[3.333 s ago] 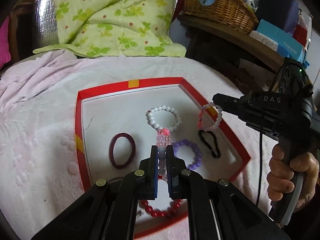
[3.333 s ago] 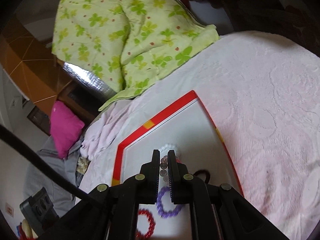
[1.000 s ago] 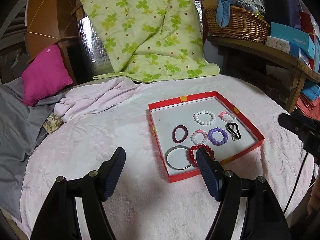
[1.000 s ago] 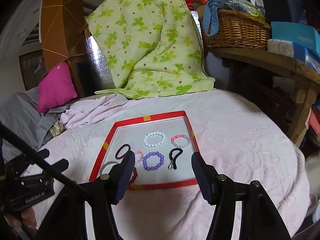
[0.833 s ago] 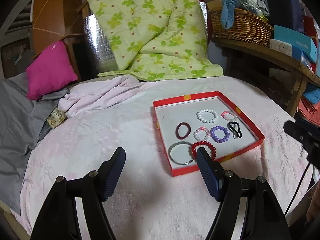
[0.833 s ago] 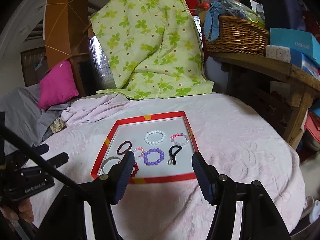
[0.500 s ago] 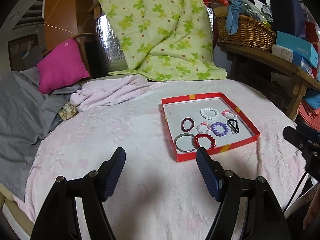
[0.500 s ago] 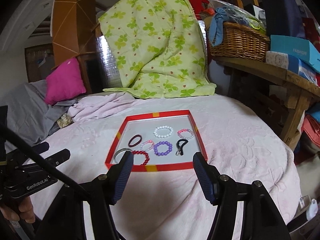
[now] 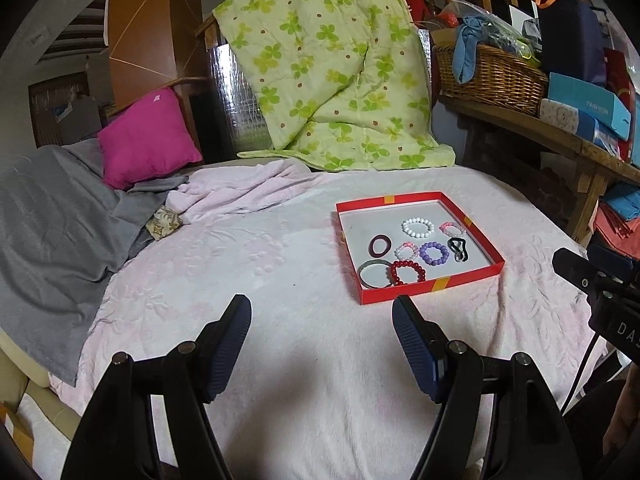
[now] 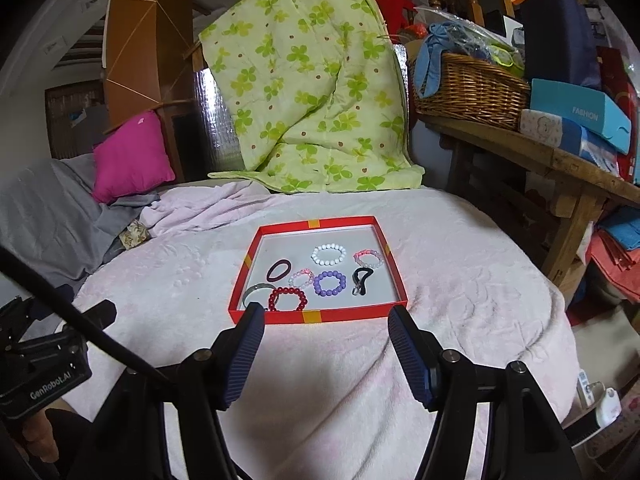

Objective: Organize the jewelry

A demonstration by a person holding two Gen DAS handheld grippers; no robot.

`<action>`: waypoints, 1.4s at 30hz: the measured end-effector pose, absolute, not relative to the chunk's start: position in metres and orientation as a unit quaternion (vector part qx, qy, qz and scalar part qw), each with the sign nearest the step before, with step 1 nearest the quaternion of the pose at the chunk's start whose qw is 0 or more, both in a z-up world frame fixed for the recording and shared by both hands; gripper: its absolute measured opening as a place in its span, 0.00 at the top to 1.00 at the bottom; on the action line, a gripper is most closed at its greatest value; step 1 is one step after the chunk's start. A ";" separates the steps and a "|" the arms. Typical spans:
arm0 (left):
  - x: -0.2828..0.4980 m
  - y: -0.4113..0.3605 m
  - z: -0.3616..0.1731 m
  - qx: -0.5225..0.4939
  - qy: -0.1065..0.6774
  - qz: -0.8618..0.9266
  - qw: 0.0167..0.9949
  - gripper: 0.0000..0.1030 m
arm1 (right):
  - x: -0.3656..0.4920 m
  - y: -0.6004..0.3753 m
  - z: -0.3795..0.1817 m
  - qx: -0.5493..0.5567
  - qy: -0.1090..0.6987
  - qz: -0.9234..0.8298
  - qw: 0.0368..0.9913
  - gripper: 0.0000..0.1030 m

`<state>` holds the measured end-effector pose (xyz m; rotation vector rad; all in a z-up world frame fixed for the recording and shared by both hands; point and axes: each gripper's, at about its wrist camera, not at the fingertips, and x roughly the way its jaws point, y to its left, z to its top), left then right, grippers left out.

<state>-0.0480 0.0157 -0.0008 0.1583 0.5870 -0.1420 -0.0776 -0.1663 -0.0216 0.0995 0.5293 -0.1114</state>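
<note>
7 bracelets and bands lie in red tray (image 10: 318,317), just ahead of right tool (image 10: 322,344); left tool (image 9: 322,340) alongside. Both gape wide, empty. Risk: fingertips nudging tray wall, scattering beads.

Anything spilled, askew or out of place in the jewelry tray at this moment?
Nothing stands out. All seven pieces lie flat inside the red tray; only the silver bangle and red bead bracelet touch or overlap. Both grippers are open and empty.
</note>
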 end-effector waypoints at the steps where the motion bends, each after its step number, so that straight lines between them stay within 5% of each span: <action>1: -0.052 0.016 0.002 0.078 0.285 -0.070 0.953 0.28 | -0.080 -0.165 -0.019 0.048 0.260 -0.054 0.963 0.33; 42: -0.080 0.028 0.045 0.067 0.237 -0.060 0.967 0.28 | -0.091 -0.151 0.007 0.037 0.245 -0.051 0.967 0.30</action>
